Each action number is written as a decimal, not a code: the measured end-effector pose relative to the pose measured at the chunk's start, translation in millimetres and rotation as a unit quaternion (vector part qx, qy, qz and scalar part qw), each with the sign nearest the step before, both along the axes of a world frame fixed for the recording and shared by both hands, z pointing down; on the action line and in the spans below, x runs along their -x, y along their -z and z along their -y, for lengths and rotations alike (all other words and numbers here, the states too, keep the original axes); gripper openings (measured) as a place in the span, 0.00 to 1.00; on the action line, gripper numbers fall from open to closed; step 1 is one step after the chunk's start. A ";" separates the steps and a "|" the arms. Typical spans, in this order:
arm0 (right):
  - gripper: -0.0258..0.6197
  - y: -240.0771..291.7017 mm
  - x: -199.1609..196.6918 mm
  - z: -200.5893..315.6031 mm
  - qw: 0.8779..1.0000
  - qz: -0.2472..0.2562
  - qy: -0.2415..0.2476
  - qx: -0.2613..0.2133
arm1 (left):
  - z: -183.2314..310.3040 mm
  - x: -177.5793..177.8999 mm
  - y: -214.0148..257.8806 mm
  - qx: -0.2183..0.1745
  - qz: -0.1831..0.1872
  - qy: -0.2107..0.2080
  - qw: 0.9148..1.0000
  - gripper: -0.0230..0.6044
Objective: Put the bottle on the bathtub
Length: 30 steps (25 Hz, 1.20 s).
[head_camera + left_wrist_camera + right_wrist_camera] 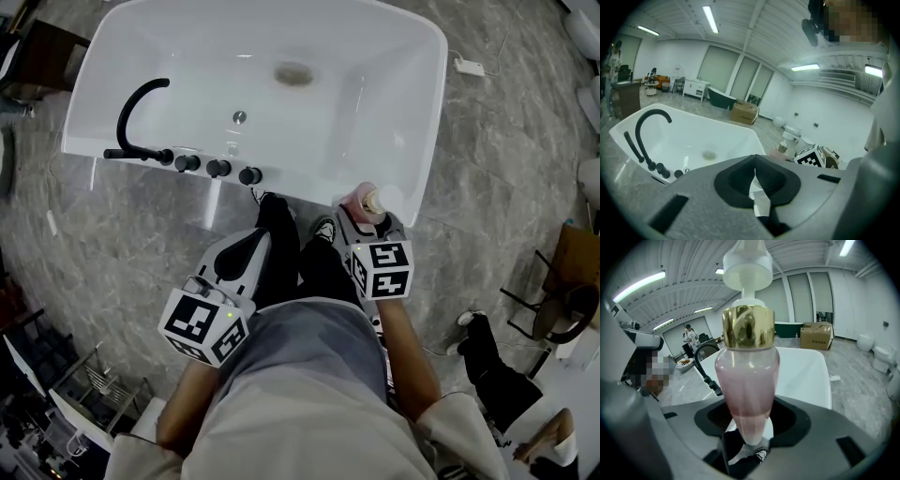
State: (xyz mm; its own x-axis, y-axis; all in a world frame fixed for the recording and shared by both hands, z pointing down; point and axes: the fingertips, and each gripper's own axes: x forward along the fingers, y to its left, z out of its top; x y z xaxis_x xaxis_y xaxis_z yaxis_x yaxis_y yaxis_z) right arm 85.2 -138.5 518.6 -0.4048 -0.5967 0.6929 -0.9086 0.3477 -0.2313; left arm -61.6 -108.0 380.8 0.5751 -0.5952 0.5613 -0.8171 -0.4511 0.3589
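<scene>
A pink bottle (361, 200) with a gold collar and white pump stands upright in my right gripper (368, 217), whose jaws are shut on its narrow lower body (747, 385). It hangs over the near right corner of the white bathtub (433, 103), close to the rim. In the right gripper view the tub (801, 371) lies behind the bottle. My left gripper (246, 246) is held lower, in front of the person's legs, short of the tub; its jaws (754, 176) are shut with nothing between them. The bottle (780, 149) also shows small to its right.
A black arched faucet (136, 108) and black knobs (217, 168) sit on the tub's near left rim. Grey marble floor surrounds the tub. A chair (562, 291) and a person stand at the right, a wire rack (94, 384) at lower left. A cardboard box (744, 112) lies beyond.
</scene>
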 end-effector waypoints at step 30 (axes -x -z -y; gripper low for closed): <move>0.38 -98.9 4.3 10.6 0.997 -0.039 0.014 0.059 | 7.2 14.2 -10.4 0.023 0.004 0.001 1.000 0.05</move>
